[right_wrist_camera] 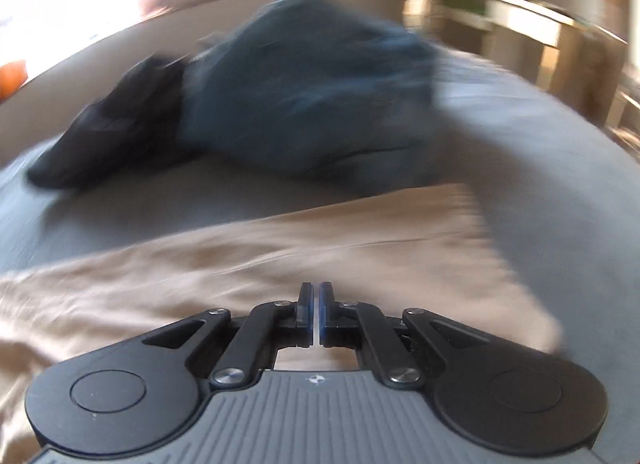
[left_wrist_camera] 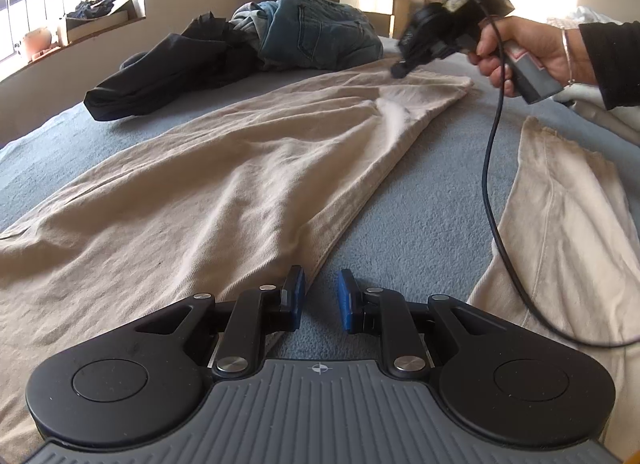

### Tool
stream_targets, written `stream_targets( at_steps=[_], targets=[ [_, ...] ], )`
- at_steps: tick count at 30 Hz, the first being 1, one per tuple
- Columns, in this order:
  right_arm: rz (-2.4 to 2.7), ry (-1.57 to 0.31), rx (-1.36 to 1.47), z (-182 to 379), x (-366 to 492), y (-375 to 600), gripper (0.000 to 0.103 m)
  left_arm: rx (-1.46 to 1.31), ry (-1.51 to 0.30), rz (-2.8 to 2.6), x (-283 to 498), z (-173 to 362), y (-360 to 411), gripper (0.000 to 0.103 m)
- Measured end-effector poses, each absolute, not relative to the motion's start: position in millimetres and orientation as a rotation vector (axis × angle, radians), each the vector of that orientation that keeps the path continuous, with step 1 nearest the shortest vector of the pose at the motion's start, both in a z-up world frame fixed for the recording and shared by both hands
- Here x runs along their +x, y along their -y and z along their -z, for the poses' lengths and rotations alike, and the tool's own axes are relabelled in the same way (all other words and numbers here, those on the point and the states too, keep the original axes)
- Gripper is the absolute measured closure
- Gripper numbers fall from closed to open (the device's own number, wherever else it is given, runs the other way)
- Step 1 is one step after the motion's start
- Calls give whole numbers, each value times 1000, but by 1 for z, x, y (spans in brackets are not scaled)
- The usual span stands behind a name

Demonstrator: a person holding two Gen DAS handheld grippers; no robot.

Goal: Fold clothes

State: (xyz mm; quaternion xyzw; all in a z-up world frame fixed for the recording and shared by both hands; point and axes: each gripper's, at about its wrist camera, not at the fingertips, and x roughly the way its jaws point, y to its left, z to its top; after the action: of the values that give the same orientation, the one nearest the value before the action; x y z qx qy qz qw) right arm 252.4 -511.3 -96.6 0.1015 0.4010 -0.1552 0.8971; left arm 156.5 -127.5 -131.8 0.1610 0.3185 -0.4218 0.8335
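On the blue-grey blanket (left_wrist_camera: 424, 224) the beige trousers (left_wrist_camera: 224, 184) are your landmark: they lie spread flat, one leg running from the near left up toward the far right, the other leg (left_wrist_camera: 560, 224) bending off to the right of it with bare blanket between the two.

Left of the trousers' far end, well apart from them, a black garment (left_wrist_camera: 160, 76) lies crumpled on the blanket. Just right of that and touching it, a heap of blue jeans (left_wrist_camera: 320, 32) sits beyond the trousers' far leg; you see the same heap in the right wrist view, blurred (right_wrist_camera: 304, 96).

Your left gripper (left_wrist_camera: 321, 298) hovers at the near edge of the long leg. Its blue pads (left_wrist_camera: 346, 300) stand a little apart with nothing between them; only blanket shows in the gap, and the left finger sits over the hem of the cloth.

At the far right end of the trousers, your right hand (left_wrist_camera: 520, 52) holds the right gripper (right_wrist_camera: 316, 312) over the leg's end, its cable (left_wrist_camera: 490, 168) hanging down across the blanket. Its jaws are drawn together with a thin sliver of light between them and no cloth caught there; beige fabric lies underneath.
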Motion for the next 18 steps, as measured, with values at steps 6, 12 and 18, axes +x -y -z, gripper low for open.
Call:
stream_targets(
  at_steps=[6, 12, 18],
  targets=[
    [418, -830, 321, 100, 229, 578, 65, 328, -679, 896, 158, 132, 127, 86],
    [369, -805, 401, 103, 257, 615, 34, 336, -675, 896, 157, 132, 128, 86],
    [384, -840, 384, 116, 295, 623, 44, 345, -670, 889, 155, 132, 129, 85]
  ],
)
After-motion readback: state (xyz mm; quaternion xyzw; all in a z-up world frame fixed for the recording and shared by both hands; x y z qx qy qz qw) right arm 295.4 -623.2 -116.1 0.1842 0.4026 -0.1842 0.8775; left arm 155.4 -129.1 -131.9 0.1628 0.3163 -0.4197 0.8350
